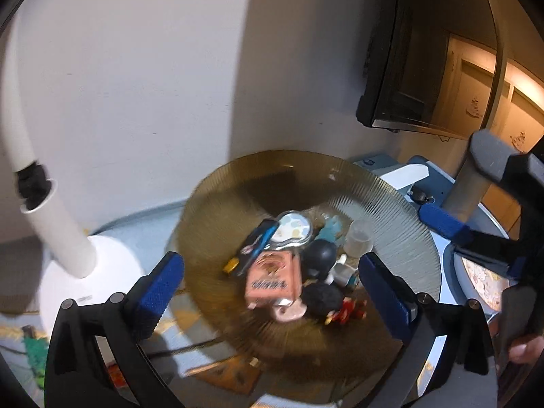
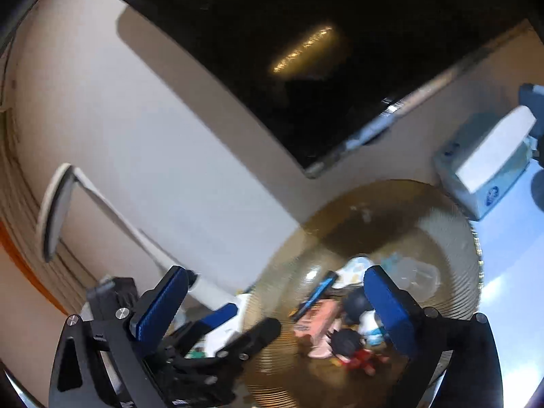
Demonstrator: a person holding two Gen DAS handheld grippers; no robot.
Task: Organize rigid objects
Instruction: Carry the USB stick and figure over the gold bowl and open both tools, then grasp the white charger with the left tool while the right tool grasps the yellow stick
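A ribbed amber glass plate [image 1: 217, 204] holds several small things: a pink box [image 1: 272, 278], a black and blue flat case [image 1: 258, 241], a round dotted tin [image 1: 292, 229], a clear cup [image 1: 360, 238] and a black-haired figurine in red [image 1: 326, 301]. My left gripper [image 1: 272, 289] stands open above the plate with nothing pressed between its pads. The right gripper's blue pad [image 1: 442, 221] reaches over the plate's right rim. In the right wrist view my right gripper [image 2: 277, 309] is open over the plate [image 2: 452, 224], the pink box [image 2: 316, 323] and the figurine [image 2: 346, 343].
A white lamp base [image 1: 102, 265] with a bent white tube [image 1: 51, 210] stands left of the plate. A dark screen [image 2: 272, 34] hangs on the wall behind. A white and blue device [image 2: 486, 166] sits at the back right. A person's hand [image 1: 523, 350] shows at the right edge.
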